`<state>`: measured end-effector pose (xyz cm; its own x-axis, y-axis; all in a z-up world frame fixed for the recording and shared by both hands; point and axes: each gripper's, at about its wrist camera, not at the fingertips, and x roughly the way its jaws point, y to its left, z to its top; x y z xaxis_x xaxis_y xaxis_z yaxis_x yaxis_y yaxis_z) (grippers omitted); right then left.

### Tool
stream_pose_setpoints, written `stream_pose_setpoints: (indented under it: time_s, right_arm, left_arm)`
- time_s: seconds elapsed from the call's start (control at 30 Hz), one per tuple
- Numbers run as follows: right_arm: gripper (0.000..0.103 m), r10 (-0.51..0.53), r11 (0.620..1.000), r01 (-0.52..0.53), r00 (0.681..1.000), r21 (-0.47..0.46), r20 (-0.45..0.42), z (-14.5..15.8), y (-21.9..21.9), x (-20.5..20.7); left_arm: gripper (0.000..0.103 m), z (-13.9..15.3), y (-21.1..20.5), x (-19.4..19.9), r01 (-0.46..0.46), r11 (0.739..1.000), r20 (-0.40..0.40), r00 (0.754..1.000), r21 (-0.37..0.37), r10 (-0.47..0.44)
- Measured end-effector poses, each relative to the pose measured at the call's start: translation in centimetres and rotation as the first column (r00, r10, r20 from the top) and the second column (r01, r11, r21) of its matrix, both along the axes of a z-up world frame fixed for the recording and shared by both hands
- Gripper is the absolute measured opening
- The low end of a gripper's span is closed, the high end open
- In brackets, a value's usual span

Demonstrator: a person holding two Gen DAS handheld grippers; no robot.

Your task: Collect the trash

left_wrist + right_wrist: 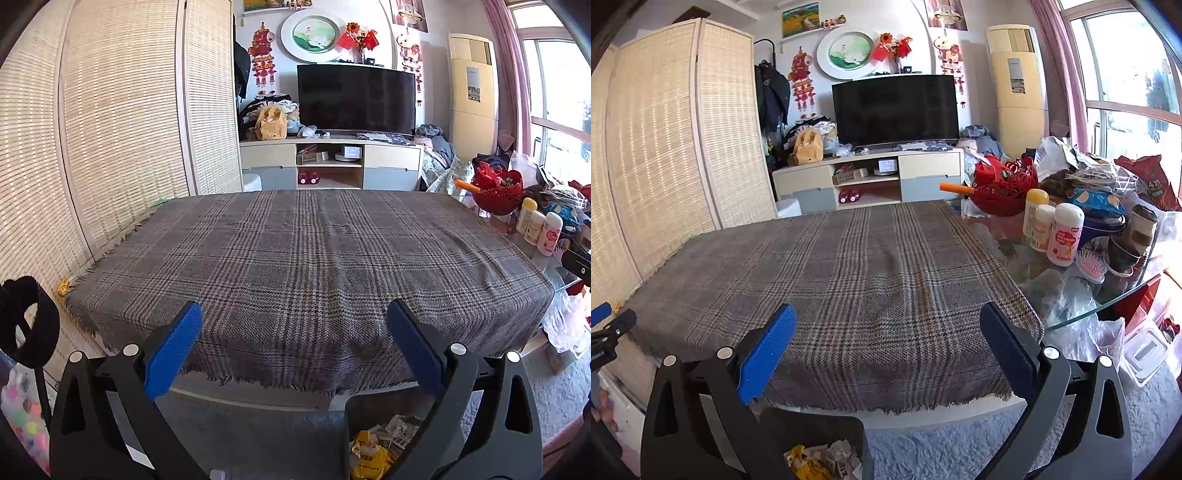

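A dark bin [332, 424] stands on the floor against the table's front edge, holding crumpled paper and a yellow wrapper [369, 456]. In the right wrist view the same bin [827, 430] shows the trash [822, 461] at the bottom. My left gripper [293, 314] hovers above the bin, open, nothing between its blue pads. My right gripper [886, 317] is open too and empty, held over the front edge of the plaid cloth [831, 280]. The tip of the left gripper [605, 325] shows at the right view's left border.
The plaid-covered table [314, 266] fills the middle. A glass table [1108, 295] on the right carries a red basket [1004, 184], bottles [1060, 236], snack bags, a hairbrush and plastic bags. A folding screen [110, 147] stands left, a TV cabinet [332, 162] behind.
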<state>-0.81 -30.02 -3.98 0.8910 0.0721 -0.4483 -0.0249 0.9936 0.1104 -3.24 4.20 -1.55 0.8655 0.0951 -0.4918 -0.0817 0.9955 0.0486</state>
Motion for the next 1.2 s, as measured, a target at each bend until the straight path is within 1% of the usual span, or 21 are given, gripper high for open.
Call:
stream_pose_setpoints:
  time_s: [0.47, 1.2]
  right_arm:
    - [0.100, 0.007, 1.000, -0.007, 1.000, -0.029, -0.005, -0.12, 0.18, -0.05]
    - [0.100, 0.013, 1.000, -0.014, 1.000, -0.019, -0.026, -0.43, -0.04, 0.08]
  left_arm:
    - [0.095, 0.22, -0.32, -0.14, 0.013, 1.000, 0.005, 1.000, -0.008, -0.013]
    - [0.095, 0.18, -0.15, -0.06, 0.016, 1.000, -0.007, 1.000, -0.017, -0.016]
